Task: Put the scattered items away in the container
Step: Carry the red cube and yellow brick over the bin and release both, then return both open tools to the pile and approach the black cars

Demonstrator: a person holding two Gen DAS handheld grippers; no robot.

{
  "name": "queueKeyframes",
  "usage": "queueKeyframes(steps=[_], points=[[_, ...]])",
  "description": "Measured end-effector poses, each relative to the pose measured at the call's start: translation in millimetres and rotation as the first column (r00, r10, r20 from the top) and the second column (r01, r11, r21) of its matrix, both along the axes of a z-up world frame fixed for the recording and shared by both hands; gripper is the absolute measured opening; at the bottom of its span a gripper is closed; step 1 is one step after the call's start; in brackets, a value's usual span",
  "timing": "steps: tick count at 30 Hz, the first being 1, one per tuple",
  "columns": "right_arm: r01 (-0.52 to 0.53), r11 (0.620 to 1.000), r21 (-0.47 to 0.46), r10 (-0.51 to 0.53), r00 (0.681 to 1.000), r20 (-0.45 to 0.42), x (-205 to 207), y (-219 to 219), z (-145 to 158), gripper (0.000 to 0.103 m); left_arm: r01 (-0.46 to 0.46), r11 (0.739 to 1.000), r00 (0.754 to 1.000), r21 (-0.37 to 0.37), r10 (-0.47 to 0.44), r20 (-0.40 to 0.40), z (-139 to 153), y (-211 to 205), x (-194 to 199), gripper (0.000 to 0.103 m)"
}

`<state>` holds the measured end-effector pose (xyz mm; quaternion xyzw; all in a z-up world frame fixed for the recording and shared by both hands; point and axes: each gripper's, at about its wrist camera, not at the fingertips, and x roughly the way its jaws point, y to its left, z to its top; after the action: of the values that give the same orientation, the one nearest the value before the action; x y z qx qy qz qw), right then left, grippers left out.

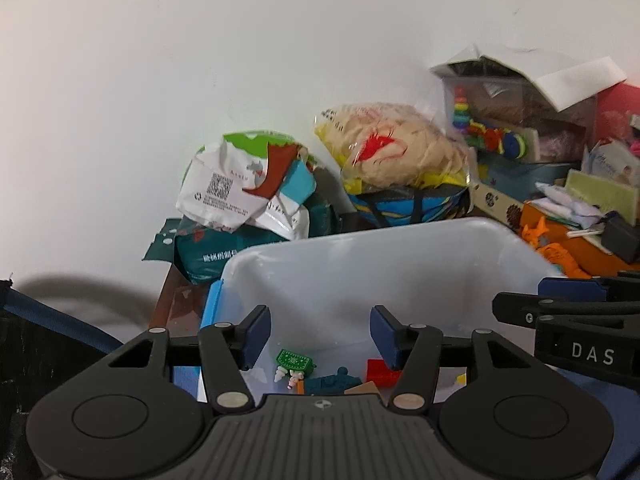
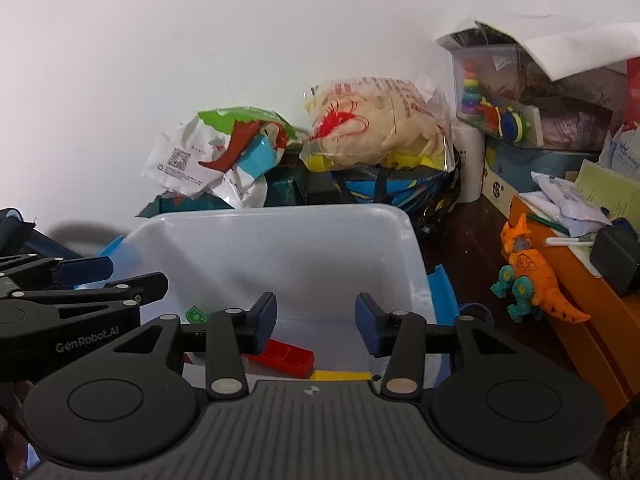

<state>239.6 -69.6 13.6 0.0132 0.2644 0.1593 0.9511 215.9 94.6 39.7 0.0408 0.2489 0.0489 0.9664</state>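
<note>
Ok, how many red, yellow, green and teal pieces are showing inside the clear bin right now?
Red compartment tray: 1
Yellow flat piece: 1
Green patterned piece: 1
Teal toy: 1
Total: 4 in the clear bin; the tongs hide part of its floor.

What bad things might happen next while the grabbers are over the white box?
1. The left gripper and right gripper hang side by side over the white box; they might bump each other.
2. Both are open and empty, so pulling back low might knock the rim.
3. The orange dinosaur stands outside the box beside an orange carton; reaching for it might topple the loose papers stacked there.
</note>
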Motion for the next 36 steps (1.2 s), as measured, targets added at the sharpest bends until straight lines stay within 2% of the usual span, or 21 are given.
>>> queueKeyframes(steps=[3,7,12,16,20,24,36], points=[[-0.004,1.0,0.003,0.004,1.0,0.031,-15,-5,8,0.06,0.012,1.0,1.0,0.016,-0.013,0.012,7,-4,-22,0.069],[-0.014,1.0,0.001,0.014,0.998,0.054,-40,-13,14,0.067,0.036,0.999,0.999,0.029,-0.037,0.011,7,-9,-55,0.069],[-0.035,0.999,-0.011,0.035,0.999,0.026,-69,-22,5,0.067,0.045,0.999,0.998,0.03,-0.044,-0.043,-6,-17,-88,0.069],[-0.047,0.999,-0.022,0.047,0.999,-0.01,-90,-31,-9,0.067,0.052,0.999,0.993,0.003,-0.052,-0.106,-23,-23,-107,0.069],[-0.072,0.996,-0.053,0.07,0.996,-0.053,-106,-35,-24,0.067,0.069,0.997,0.985,0.019,-0.065,-0.159,-39,-33,-121,0.069],[-0.086,0.994,-0.067,0.08,0.993,-0.083,-119,-40,-35,0.073,0.068,0.998,0.978,0.003,-0.066,-0.196,-49,-38,-129,0.069],[-0.206,0.972,-0.116,0.193,0.975,-0.112,-155,-38,-49,0.073,0.055,0.998,0.963,-0.026,-0.06,-0.263,-70,-46,-154,0.069]])
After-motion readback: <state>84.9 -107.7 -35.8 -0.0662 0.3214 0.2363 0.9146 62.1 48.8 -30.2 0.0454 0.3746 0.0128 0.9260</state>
